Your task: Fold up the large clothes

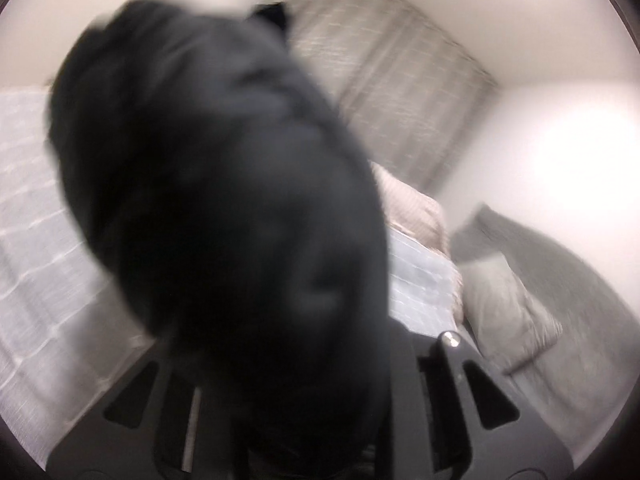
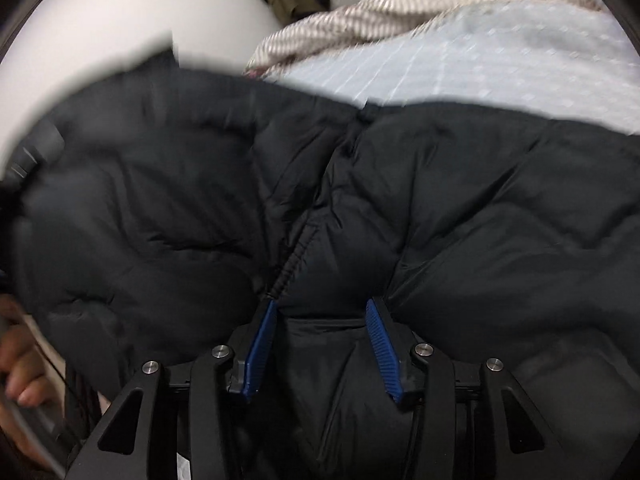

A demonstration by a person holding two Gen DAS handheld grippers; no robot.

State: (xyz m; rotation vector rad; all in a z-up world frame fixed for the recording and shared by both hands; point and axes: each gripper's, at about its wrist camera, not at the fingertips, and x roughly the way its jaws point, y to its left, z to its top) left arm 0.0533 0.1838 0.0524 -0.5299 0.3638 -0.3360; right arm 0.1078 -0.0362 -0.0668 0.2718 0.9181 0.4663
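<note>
Right wrist view shows the right gripper (image 2: pixel 322 312) clamped on a bunched fold of the black puffer jacket (image 2: pixel 200 200), blue pads (image 2: pixel 260 356) pressing the fabric from both sides. The jacket lies across the near edge of a bed with a pale blue quilt (image 2: pixel 500 60) and a striped pillow (image 2: pixel 360 20). Left wrist view is blurred: the jacket (image 1: pixel 220 200) covers the left gripper's fingers, so I cannot tell its state.
</note>
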